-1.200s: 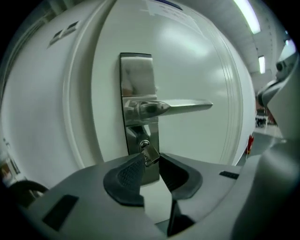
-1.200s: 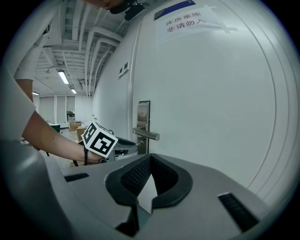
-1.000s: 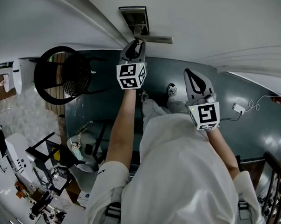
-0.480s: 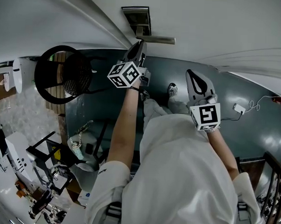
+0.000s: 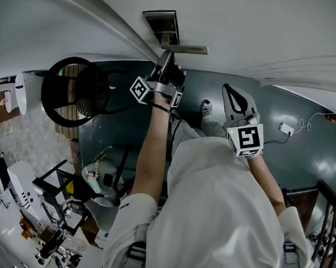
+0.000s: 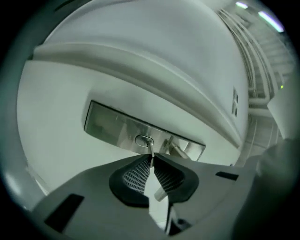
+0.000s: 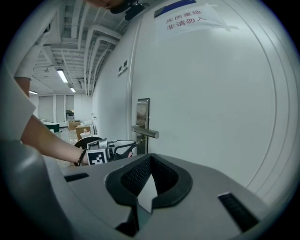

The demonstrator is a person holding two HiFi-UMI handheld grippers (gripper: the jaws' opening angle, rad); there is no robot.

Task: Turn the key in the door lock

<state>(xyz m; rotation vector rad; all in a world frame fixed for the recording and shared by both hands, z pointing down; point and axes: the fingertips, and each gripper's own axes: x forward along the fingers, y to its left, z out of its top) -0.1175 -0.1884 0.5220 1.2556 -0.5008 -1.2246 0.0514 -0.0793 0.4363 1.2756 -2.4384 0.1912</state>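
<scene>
**Asker:** Where is the key, and what has hold of it?

**Describer:** The key (image 6: 150, 150) stands out of the lock cylinder (image 6: 143, 140). The cylinder is in a steel lock plate (image 6: 105, 123) set along the edge of a white door (image 7: 211, 103). The left gripper (image 6: 151, 159) has just been closing. Its ribbed fingers (image 6: 133, 172) are now pinched on the outer end of the key, tips almost meeting with the thin metal between them.

**Asker:** Why grip it at the very tips?

**Describer:** My reading is that this keeps the gripper in line with the key's shaft. A roll of the wrist would then turn the key rather than bend it. In the head view the left gripper lies tilted to one side, which suggests the turn is under way. How far the cylinder has gone I cannot tell.

**Asker:** Is anything in its way?

**Describer:** The lever handle (image 6: 177, 149) juts out just beside the cylinder on the same plate. In the right gripper view the left gripper reaches in beneath that handle and stays clear of it, probably so the handle is not pressed by accident.

**Asker:** And the other hand?

**Describer:** The right gripper (image 7: 149, 158) hangs back from the door, well apart from the lock. Its fingers are together with nothing between them. Turning a key needs only one hand, so it seems to be simply kept out of the way. From there it could plausibly go to the handle next.
</scene>
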